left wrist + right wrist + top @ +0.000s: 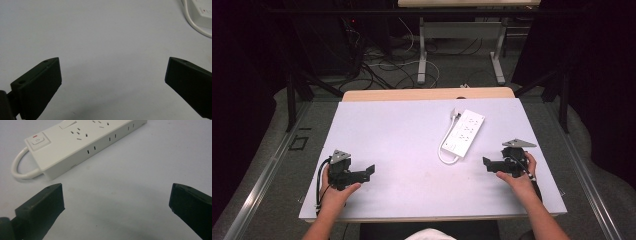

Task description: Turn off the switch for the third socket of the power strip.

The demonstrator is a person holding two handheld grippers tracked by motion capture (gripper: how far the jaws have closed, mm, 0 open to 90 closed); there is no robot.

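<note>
A white power strip point(463, 132) lies flat on the white table top point(402, 145), right of centre, with its white cable point(446, 145) looped along its left side. In the right gripper view the power strip point(82, 143) shows its switch and sockets just beyond the jaws. My right gripper point(488, 164) rests near the table's right front, open and empty, a short way right of the strip's near end. My left gripper point(368, 171) sits at the left front, open, holding nothing. A corner of the power strip point(202, 12) and its cable point(196, 23) show in the left gripper view.
The table's wooden far edge point(427, 93) borders a floor with loose cables point(382, 65) and the legs of another desk point(422, 55). Dark curtains stand on both sides.
</note>
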